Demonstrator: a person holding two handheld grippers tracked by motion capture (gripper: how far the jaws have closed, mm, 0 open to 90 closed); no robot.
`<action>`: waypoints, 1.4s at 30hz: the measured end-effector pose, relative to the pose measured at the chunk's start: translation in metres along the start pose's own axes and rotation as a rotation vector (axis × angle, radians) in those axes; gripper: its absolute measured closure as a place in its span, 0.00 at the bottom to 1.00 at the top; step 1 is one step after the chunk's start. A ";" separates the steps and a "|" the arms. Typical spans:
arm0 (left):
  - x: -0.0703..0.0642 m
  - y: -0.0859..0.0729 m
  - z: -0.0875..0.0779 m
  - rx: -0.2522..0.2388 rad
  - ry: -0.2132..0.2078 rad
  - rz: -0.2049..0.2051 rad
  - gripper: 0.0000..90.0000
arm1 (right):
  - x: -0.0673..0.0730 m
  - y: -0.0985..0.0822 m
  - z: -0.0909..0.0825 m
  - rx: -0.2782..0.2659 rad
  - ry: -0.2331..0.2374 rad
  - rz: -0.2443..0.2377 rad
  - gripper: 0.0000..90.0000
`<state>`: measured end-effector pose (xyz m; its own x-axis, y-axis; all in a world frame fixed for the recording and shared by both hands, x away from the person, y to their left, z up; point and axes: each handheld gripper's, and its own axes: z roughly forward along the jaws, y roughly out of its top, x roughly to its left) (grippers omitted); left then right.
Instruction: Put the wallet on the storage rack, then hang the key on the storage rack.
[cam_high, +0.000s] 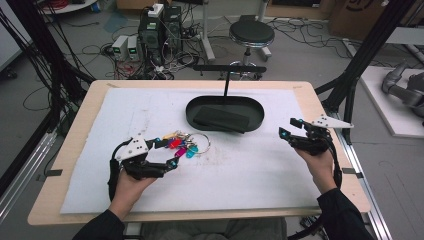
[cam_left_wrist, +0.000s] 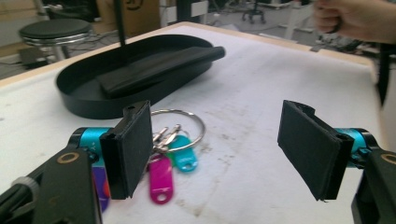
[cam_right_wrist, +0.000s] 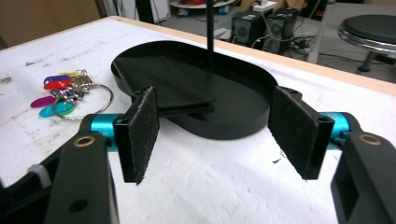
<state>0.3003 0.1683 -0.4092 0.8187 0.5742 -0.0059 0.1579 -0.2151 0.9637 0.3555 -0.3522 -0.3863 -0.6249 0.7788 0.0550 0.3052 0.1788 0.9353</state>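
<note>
Several coloured key tags on a metal ring, the key bunch (cam_high: 182, 142), lie on the white mat (cam_high: 240, 170) in the high view, just in front of the black oval tray (cam_high: 200, 116), with the left gripper (cam_high: 166, 152) spread wide beside them and the right gripper (cam_high: 289, 128) well apart, also gaping. From the left gripper view, its jaws stand wide and empty, the key bunch (cam_left_wrist: 170, 149) just past the left pad. From the right gripper view, the jaws are wide open, holding nothing, framing the tray (cam_right_wrist: 233, 126).

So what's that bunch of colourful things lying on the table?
It is a bunch of keys on a large metal ring, with plastic tags in pink, teal, purple, red, yellow and blue. It lies flat on the white mat, just in front of the black tray's left end. The left gripper hangs open right by it; whether a finger touches the tags cannot be told.
</note>
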 end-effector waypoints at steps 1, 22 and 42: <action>0.001 0.000 0.000 0.000 0.009 0.002 0.30 | 0.000 0.000 0.000 0.000 0.000 0.000 0.37; 0.025 0.014 0.013 0.028 0.022 -0.108 0.25 | -0.006 -0.029 -0.030 -0.032 -0.121 0.029 0.36; 0.046 0.031 0.077 0.138 0.028 -0.085 0.61 | -0.011 -0.030 -0.025 -0.037 -0.129 0.018 0.37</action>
<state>0.3856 0.1271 -0.4001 0.7841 0.6159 -0.0764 0.3013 -0.2701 0.9145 0.3348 -0.3812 -0.4063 -0.5213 0.8529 0.0289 0.2873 0.1435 0.9470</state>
